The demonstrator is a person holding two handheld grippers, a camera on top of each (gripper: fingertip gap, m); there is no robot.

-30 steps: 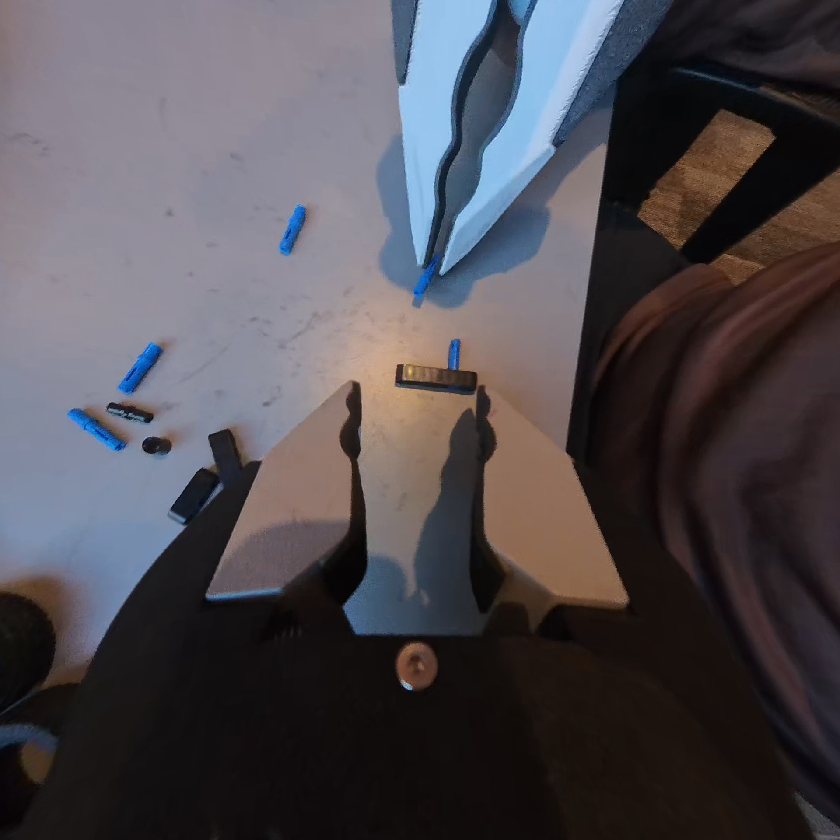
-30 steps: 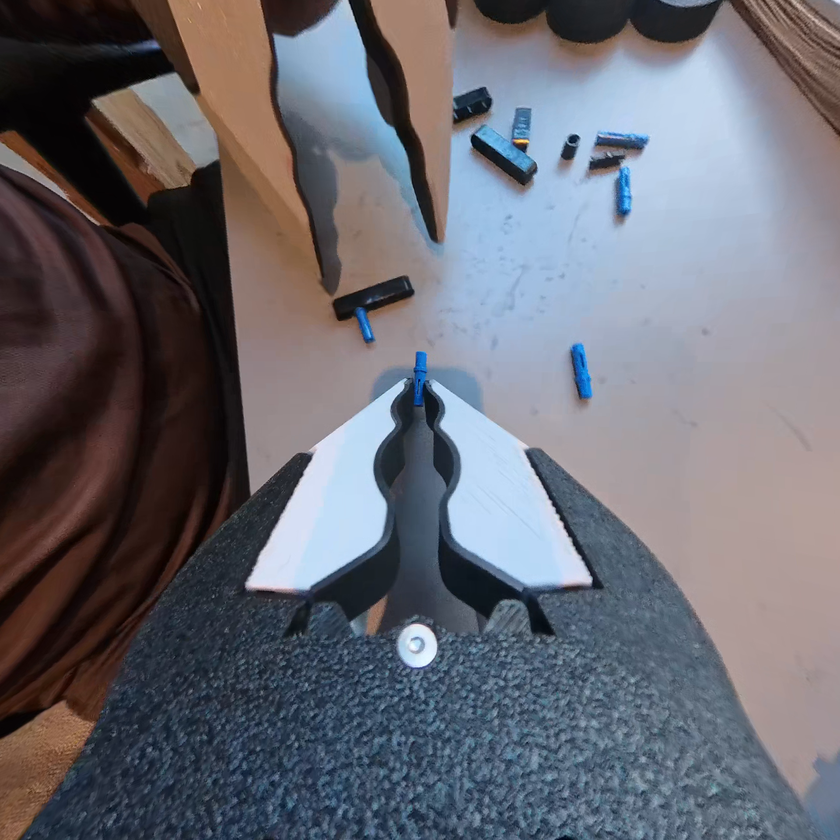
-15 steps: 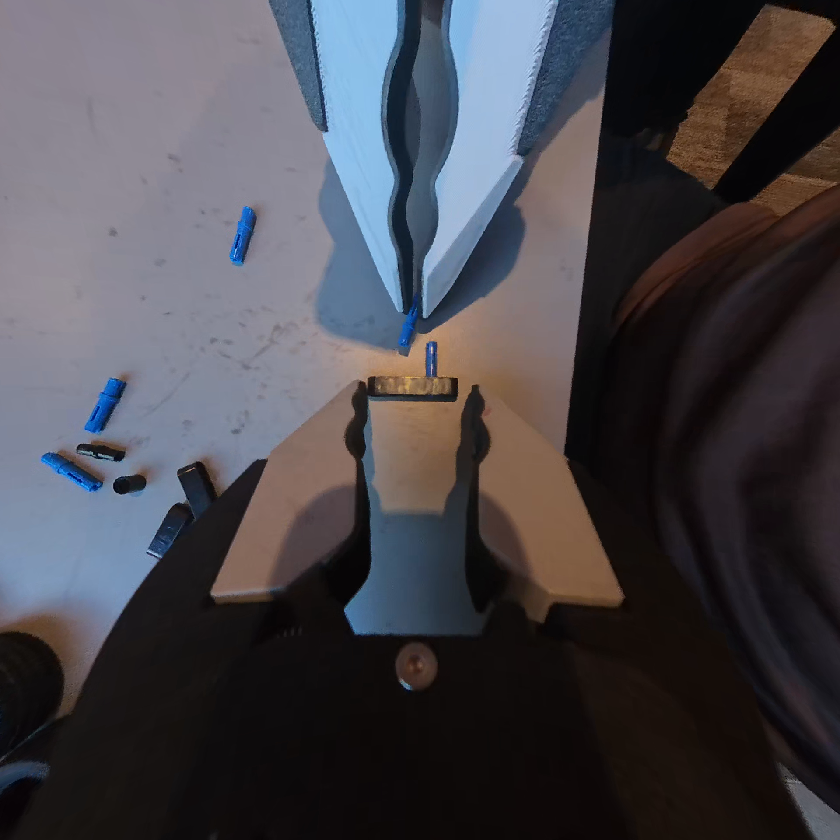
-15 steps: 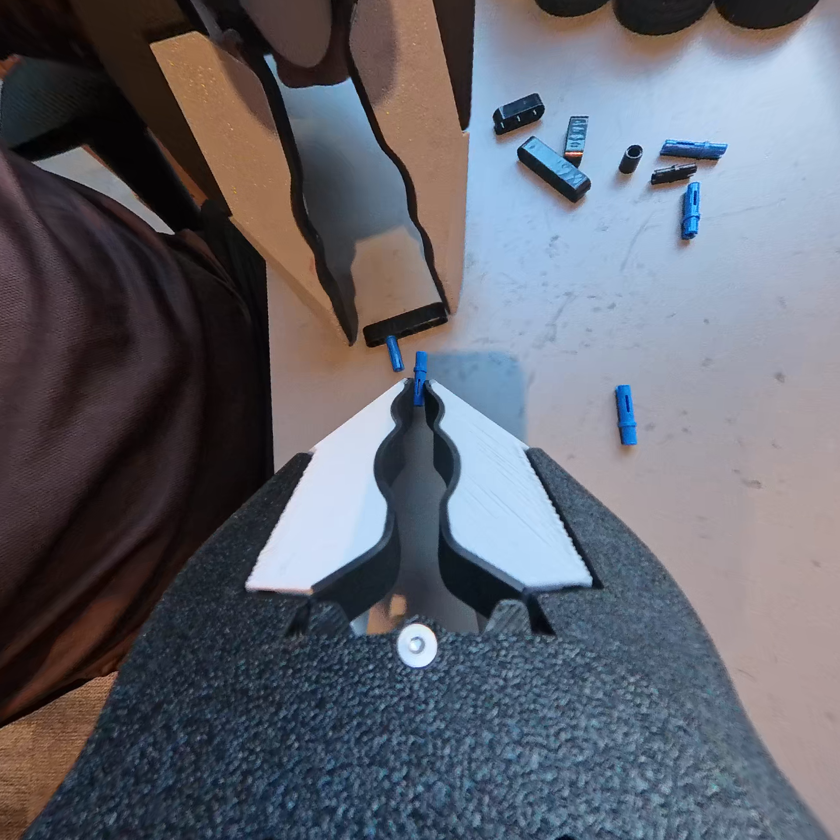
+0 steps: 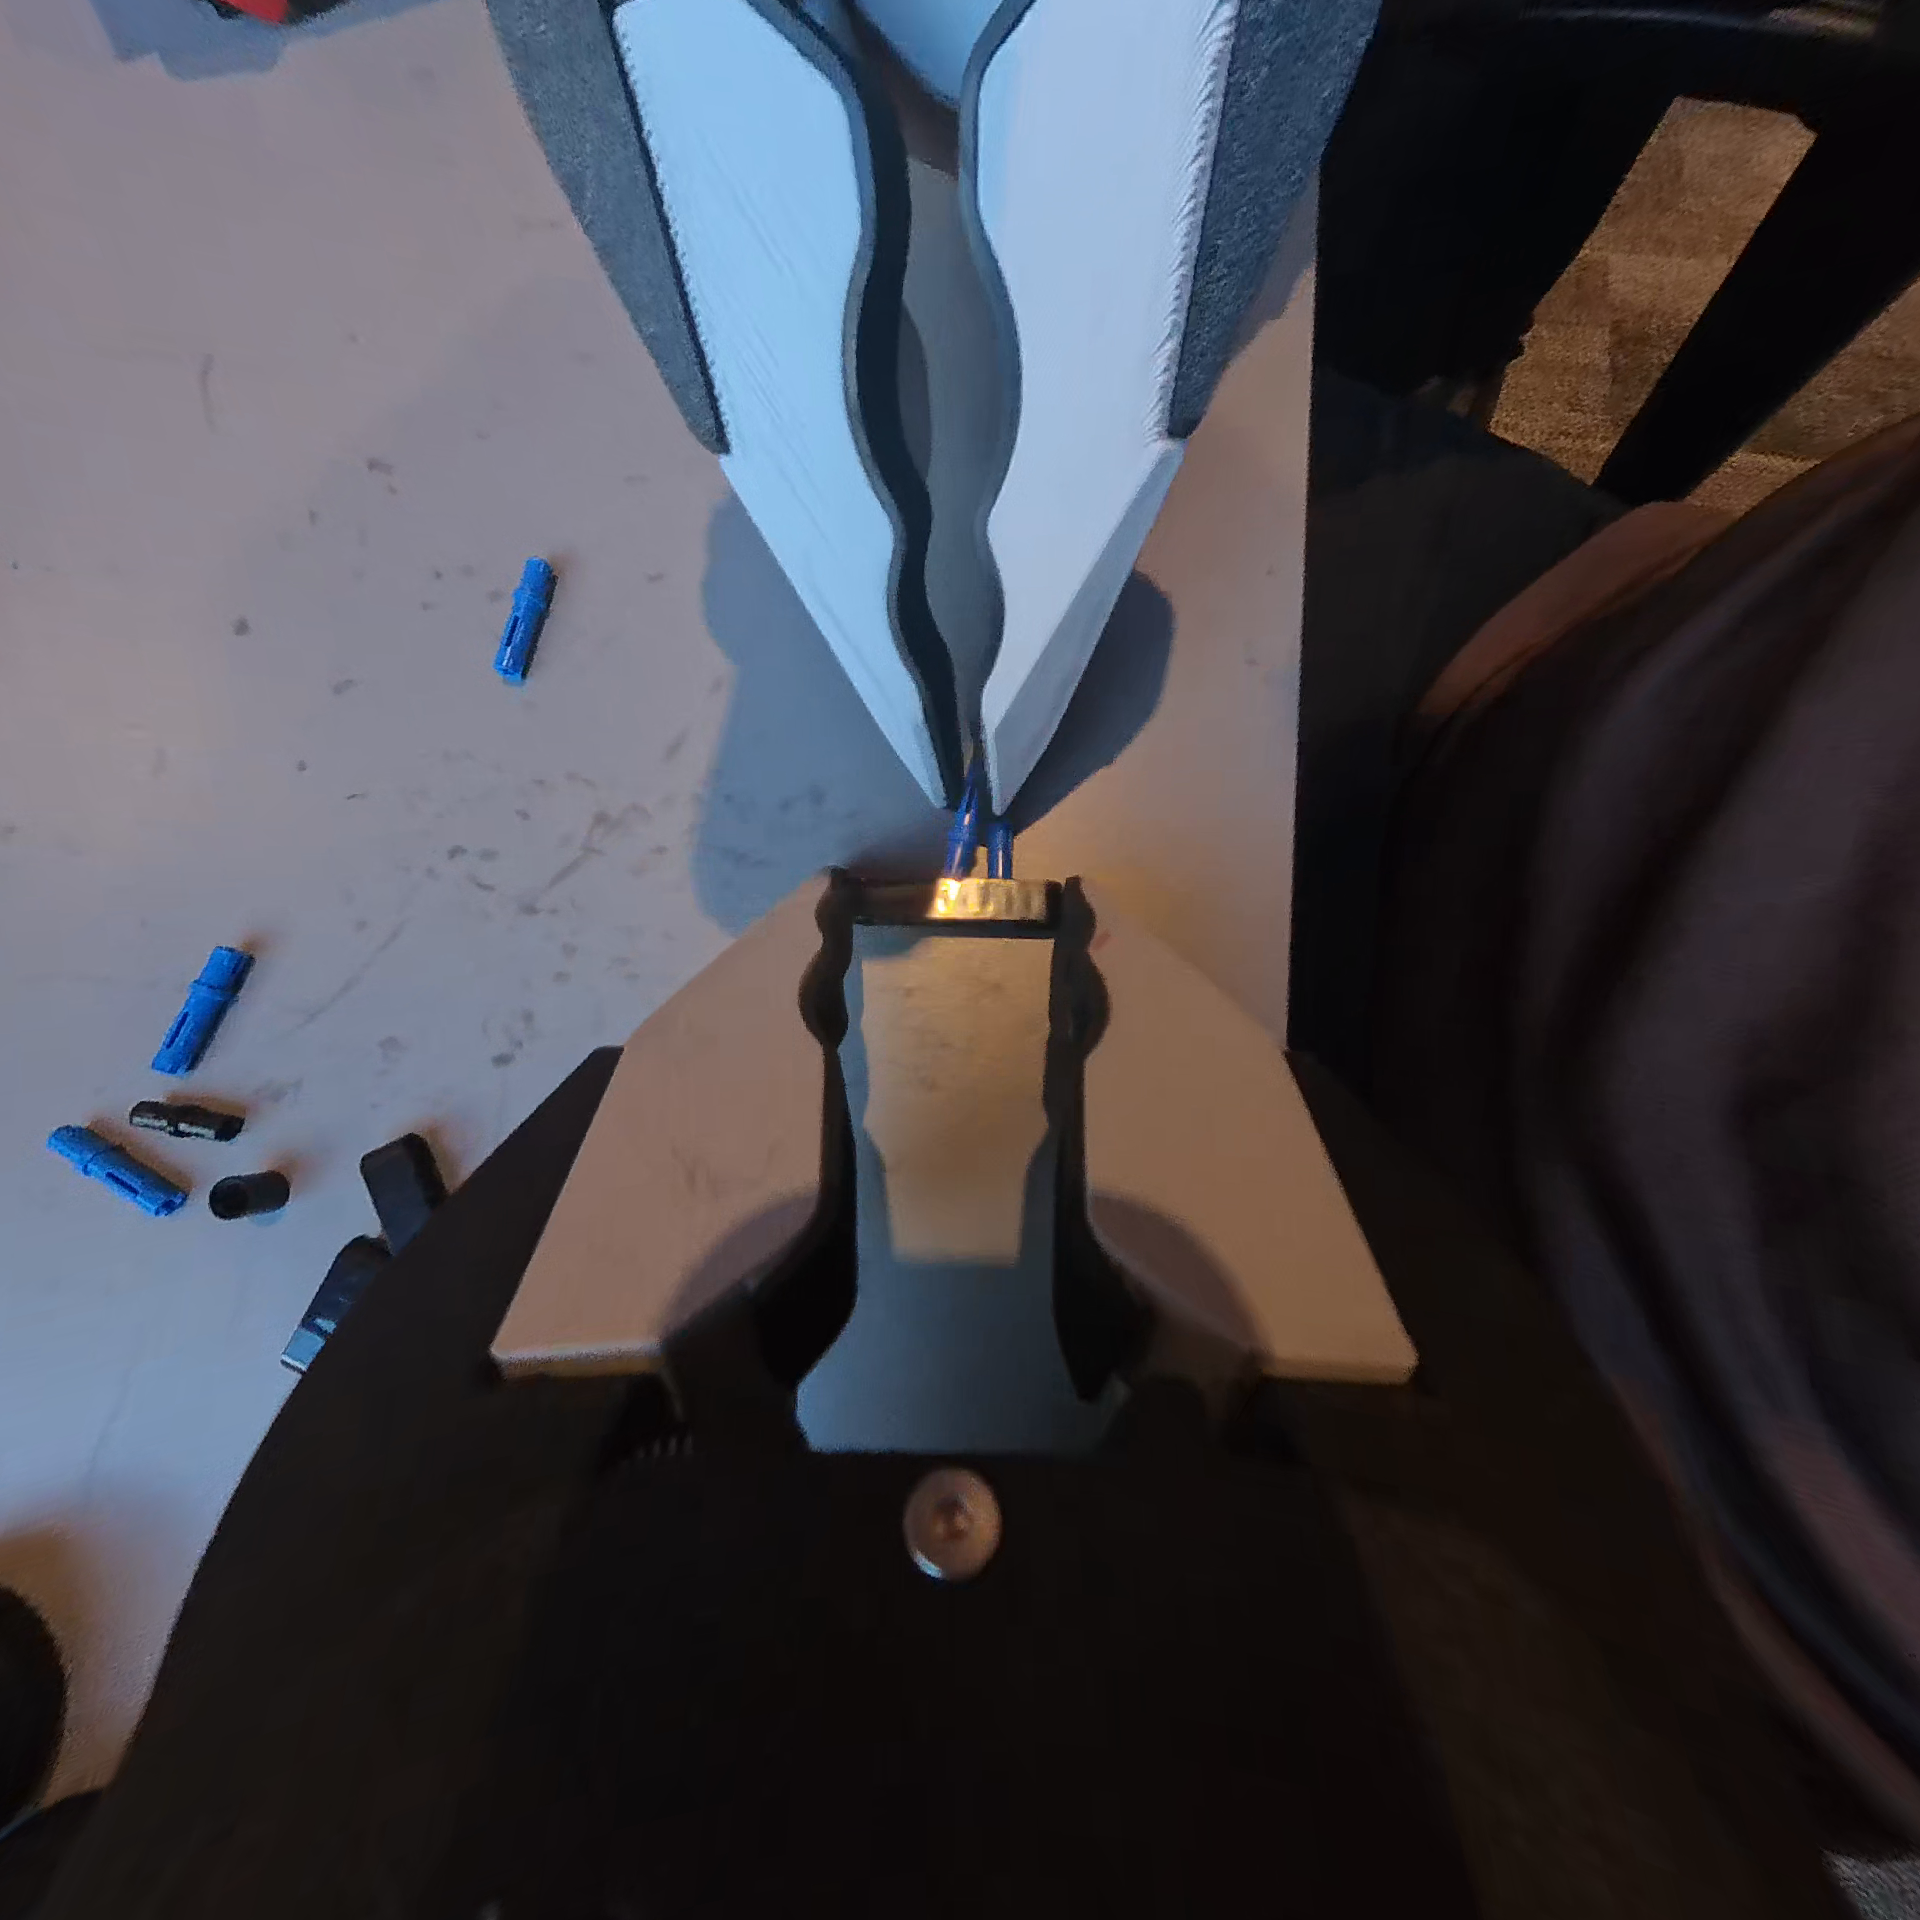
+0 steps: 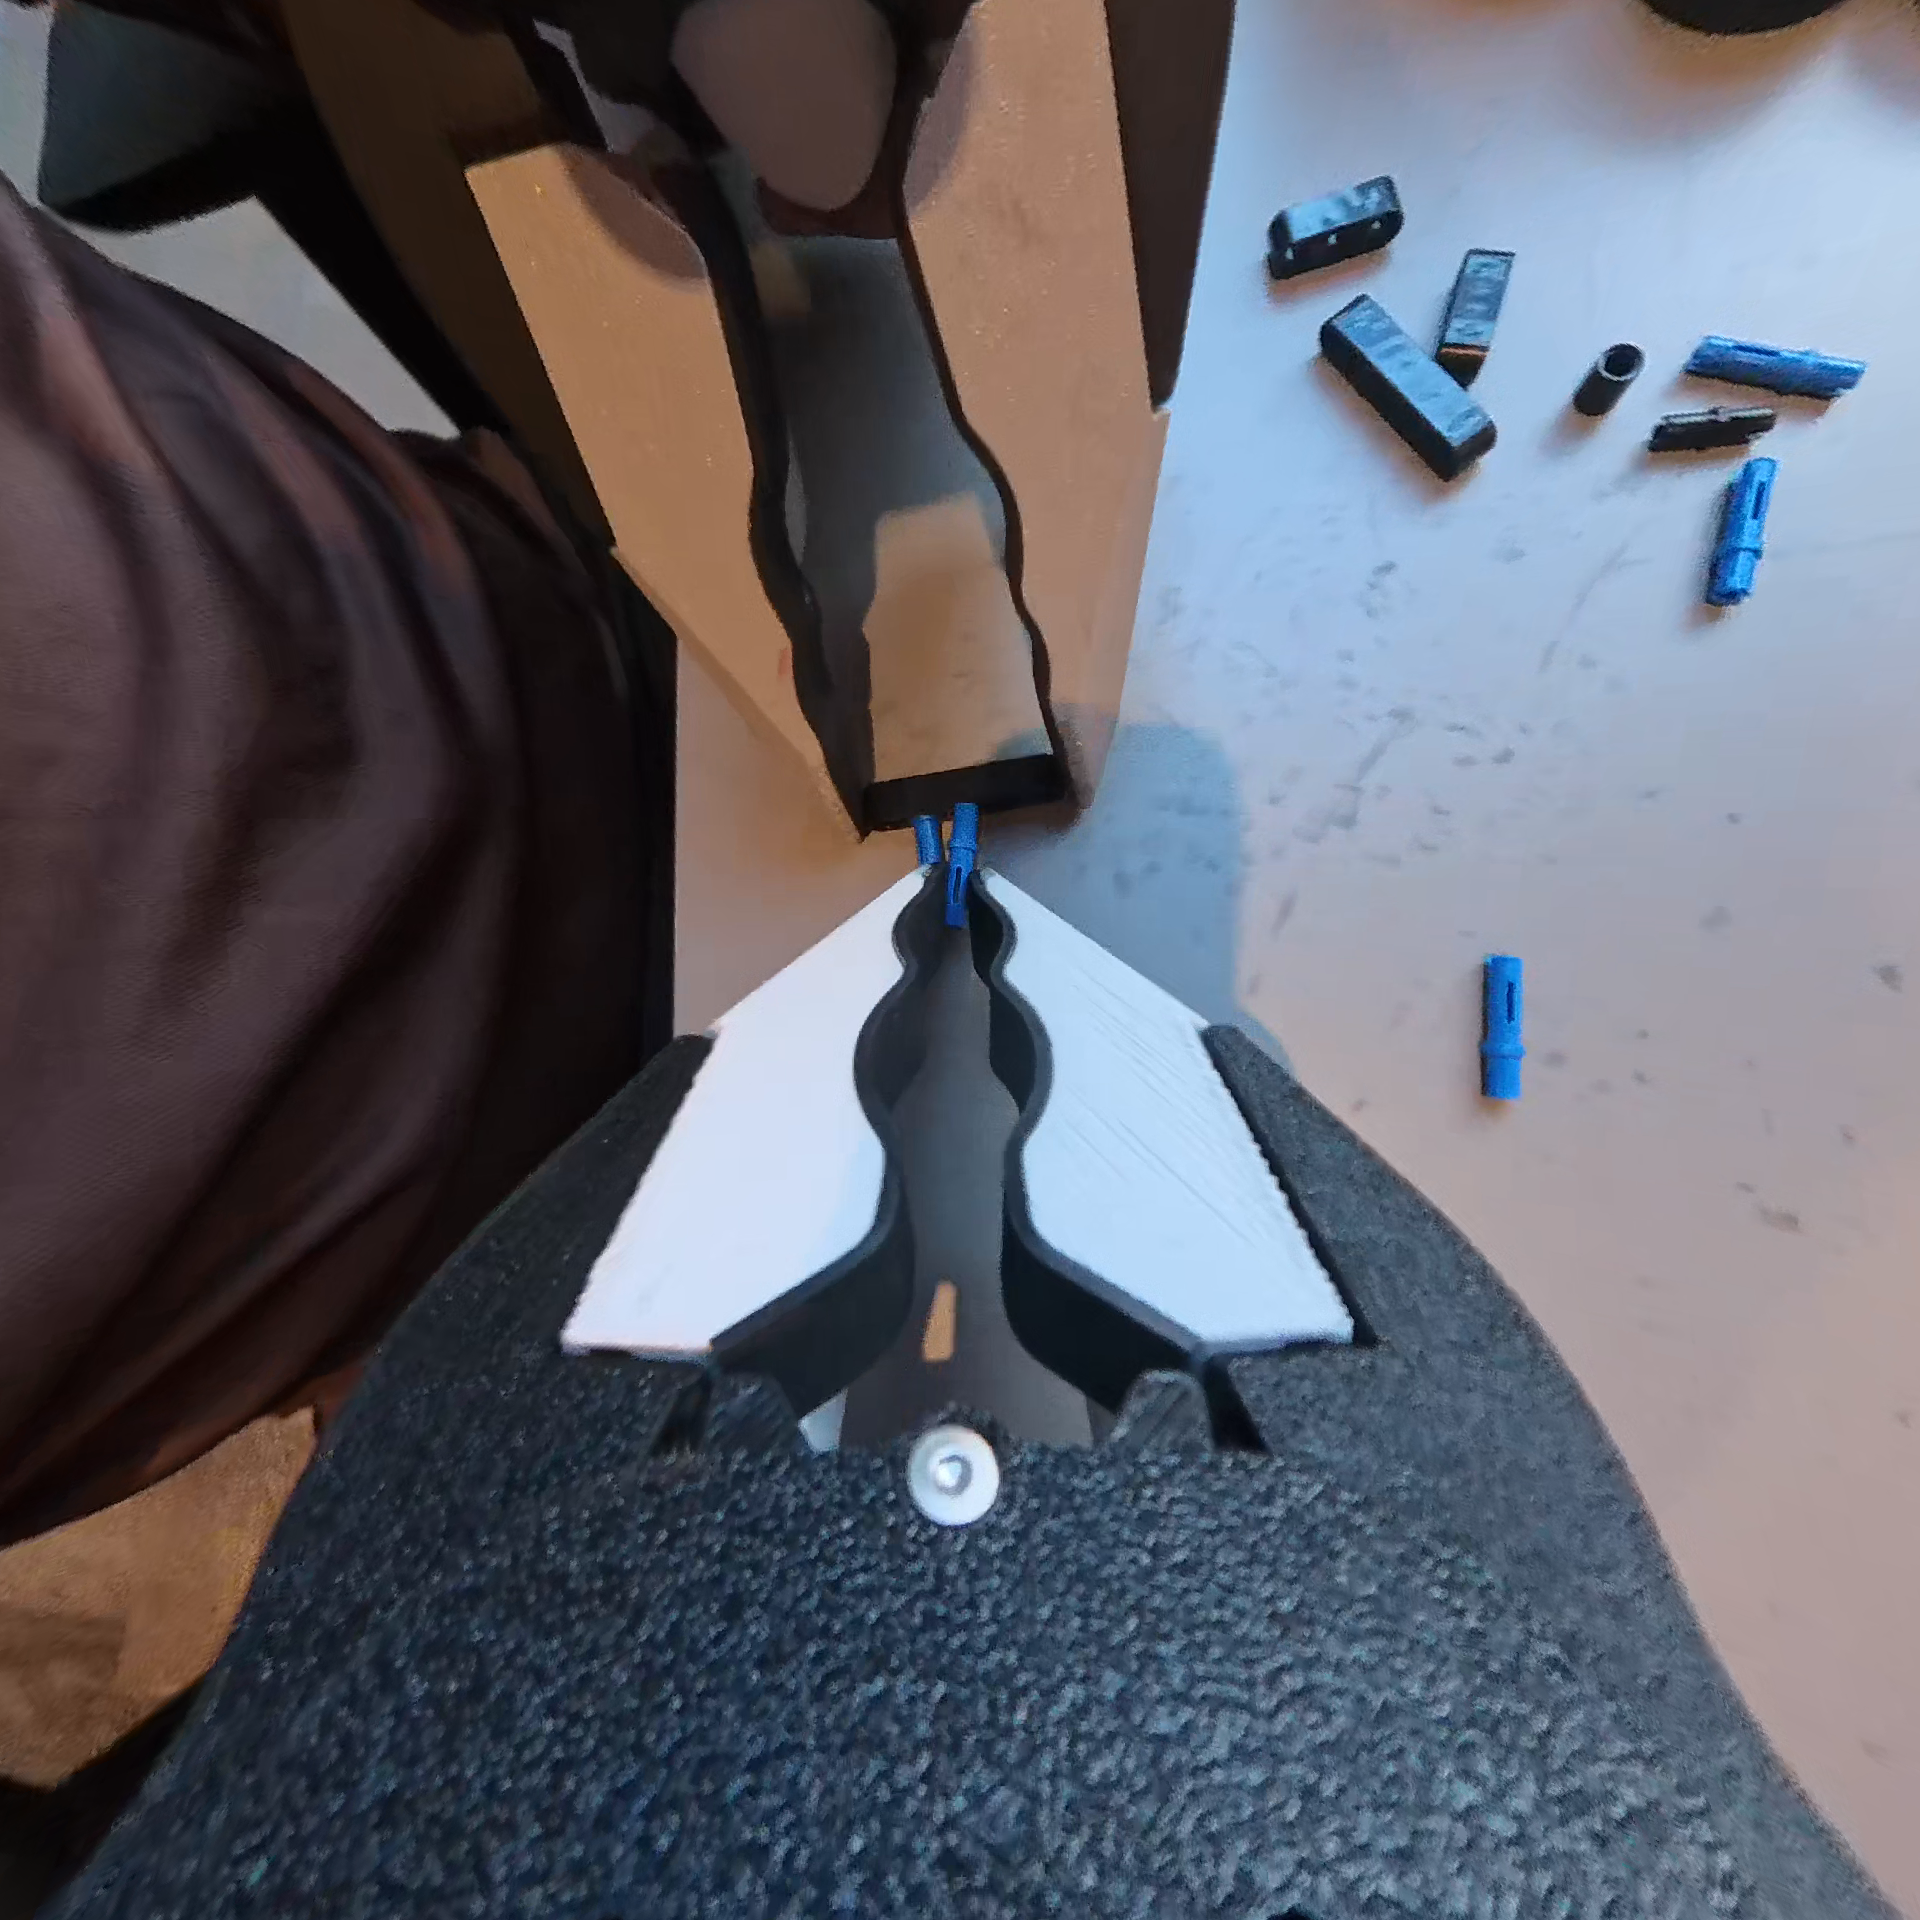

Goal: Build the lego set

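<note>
My left gripper [image 5: 951,906] is shut on a short black beam [image 5: 951,900], held lengthwise between its tan fingertips just above the table. One blue pin [image 5: 1001,840] sticks out of the beam's far side. My right gripper [image 6: 956,883] is shut on a second blue pin [image 6: 962,847]. That pin's tip touches the beam [image 6: 966,792] right beside the fitted pin [image 6: 925,834]. The white right gripper [image 5: 971,805] faces my left gripper head-on. The left gripper also shows in the right wrist view [image 6: 966,805].
Loose parts lie on the table to one side: blue pins [image 6: 1501,1023] [image 6: 1740,530] [image 5: 525,620], black beams [image 6: 1408,384], a black bush [image 6: 1608,379] and a thin black pin [image 6: 1709,428]. The table edge [image 5: 1299,727] is close, with a person's brown clothing [image 5: 1662,1039] beyond it. Both grippers' tips are close together, under 4 cm apart.
My left gripper has moved up to the black beam and shut on its ends. My right gripper has brought its blue pin forward until it meets the beam beside the fitted pin.
</note>
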